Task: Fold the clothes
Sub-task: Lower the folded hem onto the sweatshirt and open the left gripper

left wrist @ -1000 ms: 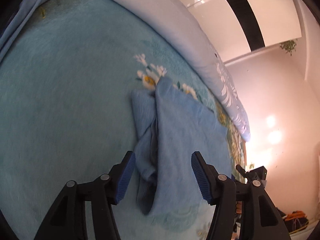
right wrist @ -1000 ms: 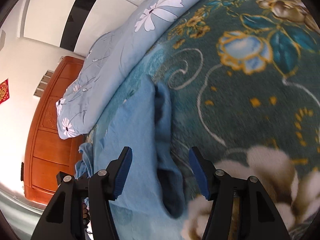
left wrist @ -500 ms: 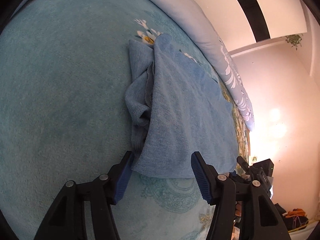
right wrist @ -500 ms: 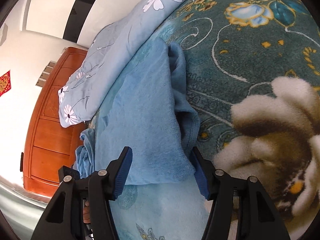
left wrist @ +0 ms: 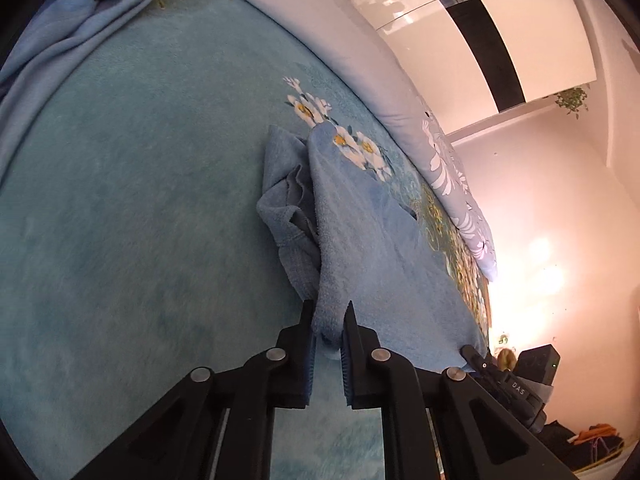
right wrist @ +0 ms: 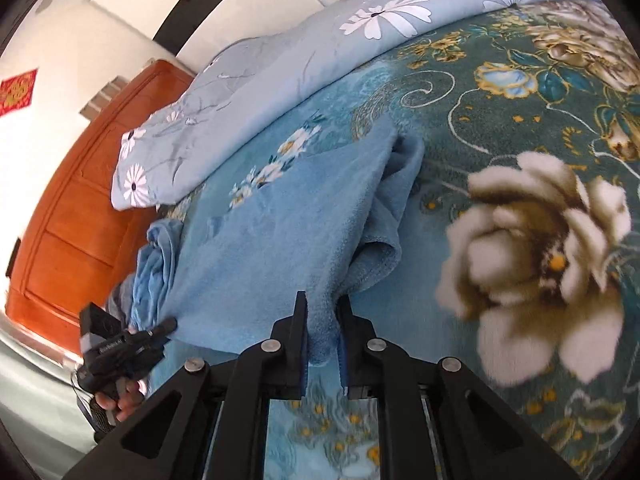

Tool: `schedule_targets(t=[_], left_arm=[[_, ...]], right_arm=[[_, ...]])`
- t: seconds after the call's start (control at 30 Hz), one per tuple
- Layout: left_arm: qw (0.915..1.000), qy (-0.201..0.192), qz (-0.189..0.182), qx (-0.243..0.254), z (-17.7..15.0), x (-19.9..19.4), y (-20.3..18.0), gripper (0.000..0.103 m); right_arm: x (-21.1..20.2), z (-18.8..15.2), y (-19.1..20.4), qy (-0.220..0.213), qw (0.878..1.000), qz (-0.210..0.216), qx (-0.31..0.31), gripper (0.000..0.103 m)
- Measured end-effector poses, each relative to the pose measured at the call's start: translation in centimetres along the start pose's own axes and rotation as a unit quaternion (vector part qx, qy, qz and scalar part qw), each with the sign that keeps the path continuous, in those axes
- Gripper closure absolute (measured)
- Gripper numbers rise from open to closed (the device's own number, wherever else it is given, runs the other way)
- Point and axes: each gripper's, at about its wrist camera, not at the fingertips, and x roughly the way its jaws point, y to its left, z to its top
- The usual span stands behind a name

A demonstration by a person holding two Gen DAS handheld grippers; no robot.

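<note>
A light blue terry cloth (left wrist: 372, 240) lies partly folded on a teal floral blanket (left wrist: 120, 200), its upper layer stretched between the two grippers. My left gripper (left wrist: 329, 316) is shut on one near corner of it. My right gripper (right wrist: 323, 312) is shut on the other near corner of the same blue cloth (right wrist: 280, 240). A bunched lower layer (right wrist: 392, 216) pokes out along the cloth's side. The right gripper's body (left wrist: 508, 388) shows at the lower right of the left wrist view, and the left gripper (right wrist: 120, 344) with a hand at the lower left of the right wrist view.
A pale blue quilt with white flowers (right wrist: 320, 48) runs along the far side of the bed. More blue fabric (left wrist: 72, 12) is heaped at the upper left, and another crumpled piece (right wrist: 154, 264) by the bed edge. An orange wooden cabinet (right wrist: 80, 200) stands beyond.
Both grippers were open and have closed on the near corners of the blue cloth. The cloth's near edge is now lifted and pulled taut.
</note>
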Motion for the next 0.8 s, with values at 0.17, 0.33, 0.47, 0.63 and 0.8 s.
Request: schedule_targets(t=[0.17, 0.33, 0.47, 0.63, 0.8], left_arm=[[0.9995, 0.0, 0.026, 0.017, -4.2, -3.7, 1.9, 0.091], [0.9986, 0.007, 0.053, 0.0, -6.3, -4.0, 3.3, 0.091], [0.9965, 0.001, 0.082, 0.016, -6.7, -4.1, 2.5, 0.087], [0.9891, -0.046, 0.139, 0.022, -6.5, -5.5, 0.8, 0.084], [0.9591, -0.104, 0.259, 0.048, -6.3, -6.1, -1.5, 0.084]], right_arm=[[-2.1, -6.1, 1.7, 0.016, 0.998, -0.022, -0.048, 0.091], [-2.9, -9.8, 2.6, 0.015, 0.995, -0.048, -0.081, 0.091], [-2.9, -10.7, 3.1, -0.002, 0.992, -0.075, -0.104, 0.09], [-3.2, -11.0, 3.7, -0.018, 0.986, -0.097, -0.132, 0.089], [-3.5, -11.3, 3.9, -0.026, 0.981, -0.114, -0.155, 0.088]])
